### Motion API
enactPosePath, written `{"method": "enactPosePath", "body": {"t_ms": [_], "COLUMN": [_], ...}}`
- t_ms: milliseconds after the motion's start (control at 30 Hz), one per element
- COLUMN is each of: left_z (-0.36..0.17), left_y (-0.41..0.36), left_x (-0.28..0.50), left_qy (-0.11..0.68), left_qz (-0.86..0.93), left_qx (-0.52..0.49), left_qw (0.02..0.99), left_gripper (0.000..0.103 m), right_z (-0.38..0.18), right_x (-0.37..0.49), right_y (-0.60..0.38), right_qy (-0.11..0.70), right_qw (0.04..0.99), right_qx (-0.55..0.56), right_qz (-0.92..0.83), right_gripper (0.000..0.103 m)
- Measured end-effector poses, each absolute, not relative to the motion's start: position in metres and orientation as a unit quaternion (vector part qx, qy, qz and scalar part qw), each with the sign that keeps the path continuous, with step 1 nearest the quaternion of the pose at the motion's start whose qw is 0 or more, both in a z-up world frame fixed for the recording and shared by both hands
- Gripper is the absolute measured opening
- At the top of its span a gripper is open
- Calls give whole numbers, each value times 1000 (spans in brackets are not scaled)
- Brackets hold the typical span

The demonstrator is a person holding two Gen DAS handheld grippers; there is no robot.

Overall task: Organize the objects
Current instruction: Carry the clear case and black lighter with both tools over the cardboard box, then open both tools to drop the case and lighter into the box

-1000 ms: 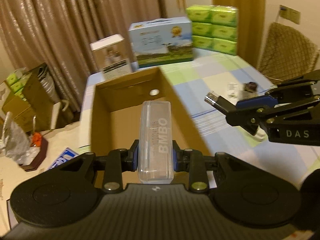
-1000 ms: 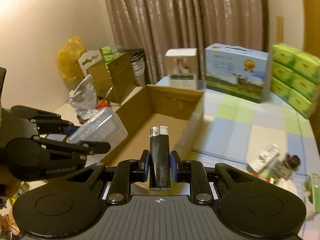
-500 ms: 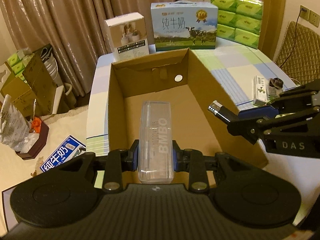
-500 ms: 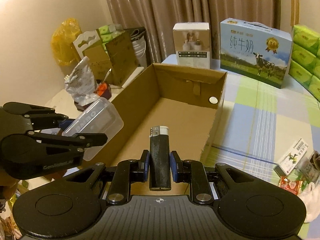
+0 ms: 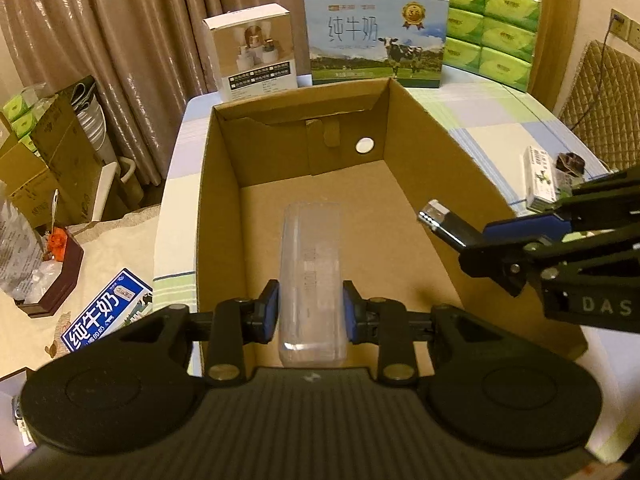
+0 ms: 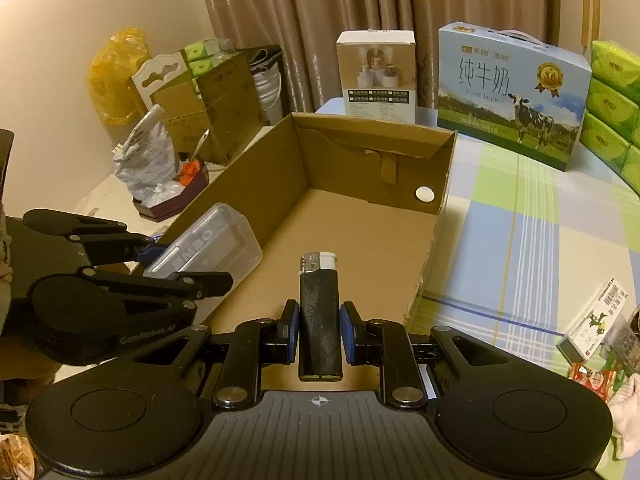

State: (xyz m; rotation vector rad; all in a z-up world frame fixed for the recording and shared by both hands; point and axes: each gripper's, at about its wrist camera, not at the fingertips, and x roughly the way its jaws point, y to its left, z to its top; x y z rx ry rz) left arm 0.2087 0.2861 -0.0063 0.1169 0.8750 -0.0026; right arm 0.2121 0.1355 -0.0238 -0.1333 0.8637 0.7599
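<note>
An open cardboard box (image 5: 436, 128) stands on the checked tablecloth, with nothing inside. A clear plastic case (image 5: 312, 276) lies between the blue pads of my left gripper (image 5: 308, 312), above the box's near end. The jaws are opening; the case looks blurred and slipping, no longer pressed. My right gripper (image 6: 320, 332) is shut on a black lighter (image 6: 320, 312) with a white and silver top, held over the box's near right part. In the left wrist view the right gripper (image 5: 480, 248) reaches in from the right with the lighter (image 5: 440, 220) pointing over the box.
Behind the box stand a white carton (image 5: 252, 52), a blue milk case (image 5: 376, 36) and stacked green tissue packs (image 5: 488, 28). Small packets (image 6: 592, 320) lie on the table to the right. A milk carton (image 5: 108, 312), boxes and bags crowd the floor on the left.
Both grippers moved forward and down over the cardboard box. The clear case has shifted between the left pads, its lettering turned away, as those jaws spread slightly. The lighter stays gripped.
</note>
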Motion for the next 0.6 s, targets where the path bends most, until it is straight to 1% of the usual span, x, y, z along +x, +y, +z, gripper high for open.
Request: {"method": "enactPosePath", "body": {"t_ms": [33, 200, 267, 433, 533, 600], "left_z": [-6, -2, 0, 4, 6, 8], "left_y": [288, 293, 297, 303, 305, 304], "left_x": [209, 205, 202, 195, 190, 186], "left_qy": [422, 415, 413, 409, 407, 405], "left_qz": [1, 9, 12, 22, 25, 27], "left_qx": [56, 63, 59, 53, 51, 49], "left_qw": [905, 908, 909, 911, 912, 913], "left_gripper": [39, 40, 42, 44, 45, 46], "right_z": [-24, -26, -27, -27, -22, -17], "right_x": [213, 215, 216, 218, 220, 218], "right_y": [136, 136, 137, 138, 135, 131], "right_qy": [408, 410, 412, 407, 401, 394], "right_qw": [837, 837, 836, 839, 841, 846], "right_qx": [-63, -61, -57, -36, -22, -20], "right_qz": [358, 358, 358, 359, 362, 360], "right_gripper": [19, 19, 19, 19, 26, 37]}}
